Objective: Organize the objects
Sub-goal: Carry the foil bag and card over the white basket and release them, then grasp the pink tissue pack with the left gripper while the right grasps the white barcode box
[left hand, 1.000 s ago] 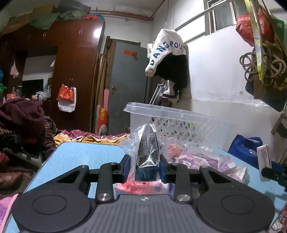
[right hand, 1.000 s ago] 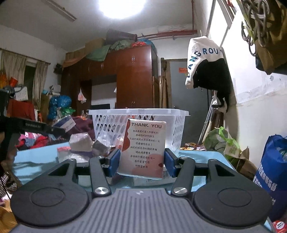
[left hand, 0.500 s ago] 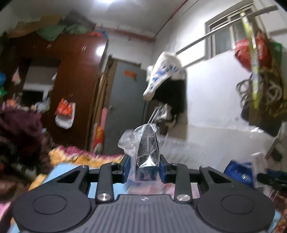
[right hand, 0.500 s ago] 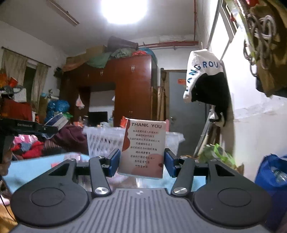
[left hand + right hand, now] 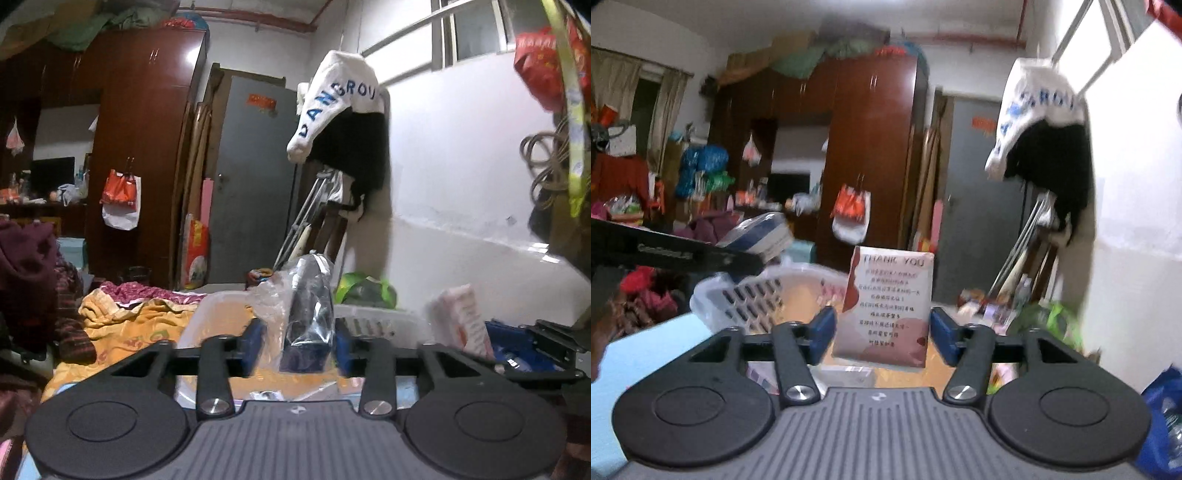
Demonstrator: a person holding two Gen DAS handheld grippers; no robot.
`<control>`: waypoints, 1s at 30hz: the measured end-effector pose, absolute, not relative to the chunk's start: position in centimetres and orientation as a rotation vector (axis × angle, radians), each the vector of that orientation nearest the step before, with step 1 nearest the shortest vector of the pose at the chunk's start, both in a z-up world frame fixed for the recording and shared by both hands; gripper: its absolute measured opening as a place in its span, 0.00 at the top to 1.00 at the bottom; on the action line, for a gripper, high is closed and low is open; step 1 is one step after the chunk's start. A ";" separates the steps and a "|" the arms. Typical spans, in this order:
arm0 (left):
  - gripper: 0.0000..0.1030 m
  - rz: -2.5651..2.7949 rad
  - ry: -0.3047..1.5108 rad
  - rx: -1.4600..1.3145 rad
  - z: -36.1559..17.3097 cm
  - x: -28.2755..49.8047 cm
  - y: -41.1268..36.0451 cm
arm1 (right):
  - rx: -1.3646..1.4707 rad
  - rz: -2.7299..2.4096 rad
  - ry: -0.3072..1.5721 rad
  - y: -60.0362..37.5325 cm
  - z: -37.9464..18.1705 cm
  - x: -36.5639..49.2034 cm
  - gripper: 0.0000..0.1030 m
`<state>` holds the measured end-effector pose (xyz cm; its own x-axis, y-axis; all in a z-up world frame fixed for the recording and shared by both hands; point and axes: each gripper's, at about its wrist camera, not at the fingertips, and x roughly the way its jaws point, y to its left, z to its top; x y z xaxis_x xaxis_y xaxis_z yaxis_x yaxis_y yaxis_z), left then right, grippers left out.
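A dark item in a clear plastic bag [image 5: 308,317] stands between the jaws of my left gripper [image 5: 298,343], which are opening; the left pad stands off it. Under it lies the white slotted basket [image 5: 207,310]. A "THANK YOU" card [image 5: 888,310] hangs between the opening jaws of my right gripper [image 5: 882,332], with a gap at each side, above the basket [image 5: 746,295]. The left wrist view shows the card [image 5: 461,325] at the right. The right wrist view shows the bagged item [image 5: 757,238] at the left.
The basket stands on a light blue table [image 5: 646,350]. A white wall [image 5: 461,184] with a hanging white and black garment [image 5: 340,110] is on the right. Heaped clothes [image 5: 122,317] lie beyond the table, and a blue bag [image 5: 1163,417] sits low right.
Both grippers rose and moved forward from the table to above the basket. Their jaws, shut on the bagged item and the card, have spread apart from them.
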<state>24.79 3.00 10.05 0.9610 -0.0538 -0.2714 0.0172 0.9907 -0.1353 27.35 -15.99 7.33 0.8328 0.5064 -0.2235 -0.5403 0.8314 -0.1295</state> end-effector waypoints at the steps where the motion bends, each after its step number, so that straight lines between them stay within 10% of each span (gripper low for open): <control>1: 0.29 -0.017 0.284 -0.131 9.7 24.9 3.0 | -0.181 0.545 0.185 -16.1 7.2 27.0 0.08; 9: 0.11 -0.065 0.281 -0.080 7.9 17.1 4.9 | -0.086 0.511 0.235 -21.7 4.5 21.2 0.00; 30: 0.10 -0.053 0.580 0.059 0.5 14.3 6.7 | -0.304 0.593 0.574 -21.7 -2.2 22.5 0.03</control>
<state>14.27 6.74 0.46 0.8353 -0.0333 -0.5488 0.0666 0.9969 0.0409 22.54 -21.66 -2.23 0.6809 0.4371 -0.5876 -0.6010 0.7920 -0.1072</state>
